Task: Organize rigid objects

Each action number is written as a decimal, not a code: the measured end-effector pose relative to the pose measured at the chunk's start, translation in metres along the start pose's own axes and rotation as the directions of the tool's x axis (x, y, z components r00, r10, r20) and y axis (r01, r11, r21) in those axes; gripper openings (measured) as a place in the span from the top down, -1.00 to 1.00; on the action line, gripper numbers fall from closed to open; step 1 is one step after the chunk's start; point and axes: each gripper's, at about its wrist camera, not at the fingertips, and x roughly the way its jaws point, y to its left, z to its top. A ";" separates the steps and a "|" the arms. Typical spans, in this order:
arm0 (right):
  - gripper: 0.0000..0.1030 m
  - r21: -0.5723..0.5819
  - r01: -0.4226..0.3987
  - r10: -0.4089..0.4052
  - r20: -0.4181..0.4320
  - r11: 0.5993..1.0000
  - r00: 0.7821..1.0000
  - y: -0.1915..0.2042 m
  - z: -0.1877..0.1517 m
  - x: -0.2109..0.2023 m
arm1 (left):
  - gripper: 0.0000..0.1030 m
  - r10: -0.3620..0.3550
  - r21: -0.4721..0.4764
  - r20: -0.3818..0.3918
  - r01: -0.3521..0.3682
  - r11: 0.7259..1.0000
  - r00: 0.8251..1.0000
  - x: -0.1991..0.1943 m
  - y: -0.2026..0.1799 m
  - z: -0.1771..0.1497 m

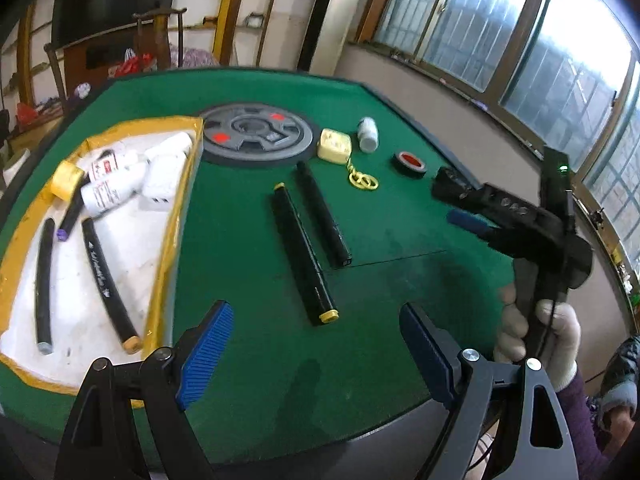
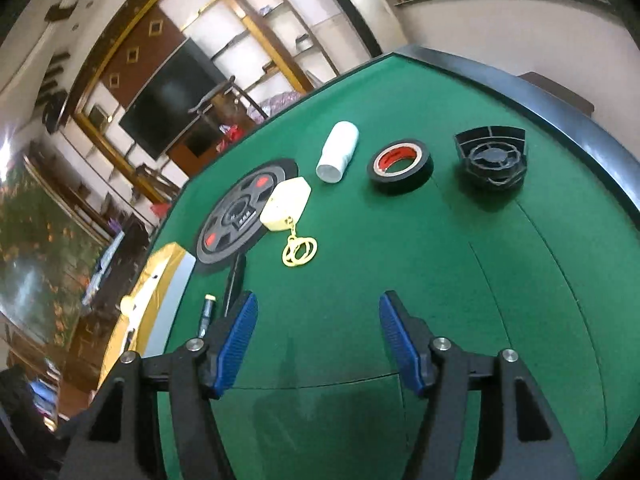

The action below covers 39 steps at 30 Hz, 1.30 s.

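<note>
1. Left gripper (image 1: 316, 344) is spread wide and holds nothing, hovering near the yellow-capped marker (image 1: 304, 252) on the green table (image 1: 248, 380); the tray (image 1: 168, 216) lies just left. I judge a marker pickup comes next.
2. Right gripper (image 2: 316, 340) is likewise spread and holds nothing, facing the tape roll (image 2: 400, 166) and white bottle (image 2: 338, 152).
3. I can read no labels.

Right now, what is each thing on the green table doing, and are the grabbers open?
left gripper: open, empty
right gripper: open, empty
two black markers: lying on the felt, capped
white bottle: on its side
black tape roll: lying flat
yellow-edged tray: already holding markers and bottles
</note>
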 end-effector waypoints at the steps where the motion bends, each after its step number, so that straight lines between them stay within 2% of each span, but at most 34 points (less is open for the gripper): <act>1: -0.33 0.002 0.005 -0.005 -0.003 1.000 1.000 -0.001 0.002 0.001 | -0.71 0.007 -0.007 -0.004 -0.007 1.000 1.000 0.002 0.000 0.000; 7: -0.39 -0.015 0.109 -0.110 -0.111 0.994 0.988 0.004 0.009 0.036 | -0.71 0.039 -0.016 -0.021 -0.039 0.999 0.999 0.008 -0.006 -0.007; 10: -0.40 -0.074 0.121 -0.129 -0.118 0.990 0.985 0.012 0.004 0.039 | -0.71 0.063 -0.009 -0.019 -0.063 0.998 0.998 0.008 -0.009 -0.007; 15: -0.40 -0.091 0.096 -0.105 -0.103 0.991 0.989 0.012 -0.001 0.033 | -0.71 0.083 -0.029 -0.013 -0.083 0.996 0.996 0.009 -0.009 -0.004; 22: -0.41 -0.098 0.003 -0.007 -0.042 0.995 0.999 0.014 -0.002 0.009 | -0.71 0.113 -0.073 -0.006 -0.114 0.991 0.994 0.009 0.002 0.010; 25: -0.41 -0.112 0.010 -0.014 -0.029 0.994 0.999 0.018 -0.002 0.008 | -0.71 0.133 -0.025 -0.001 -0.133 0.991 0.991 0.020 -0.005 0.018; 30: -0.42 -0.100 0.014 -0.017 -0.026 0.995 1.000 0.018 -0.002 0.007 | -0.71 0.197 0.092 -0.032 -0.194 0.977 0.980 0.066 -0.023 0.029; 31: -0.42 -0.092 0.011 -0.014 -0.027 0.996 1.000 0.016 -0.002 0.007 | -0.66 0.204 0.102 -0.030 -0.200 0.975 0.979 0.072 -0.024 0.031; 32: -0.43 -0.081 0.009 -0.012 -0.029 0.997 1.000 0.015 -0.001 0.008 | -0.34 0.228 0.106 -0.018 -0.225 0.969 0.973 0.079 -0.024 0.035; 33: -0.44 -0.072 0.007 -0.009 -0.032 0.997 0.999 0.014 -0.001 0.009 | -0.15 0.224 0.097 -0.015 -0.221 0.970 0.975 0.083 -0.020 0.038; 34: -0.44 -0.065 0.004 -0.007 -0.037 0.998 0.999 0.013 0.000 0.009 | 0.41 0.204 0.072 -0.030 -0.202 0.977 0.978 0.087 -0.014 0.042; 35: -0.44 -0.062 0.004 -0.006 -0.041 0.998 0.999 0.011 0.000 0.011 | 0.66 0.183 0.057 -0.056 -0.180 0.982 0.981 0.090 -0.009 0.044; 36: -0.44 -0.060 0.004 -0.007 -0.046 0.998 0.999 0.011 0.000 0.012 | 0.67 0.156 0.028 -0.072 -0.155 0.988 0.985 0.091 -0.002 0.044; 39: -0.44 -0.060 0.004 -0.008 -0.060 0.998 0.998 0.012 0.001 0.014 | 0.68 0.179 0.059 -0.061 -0.175 0.983 0.982 0.084 0.000 0.037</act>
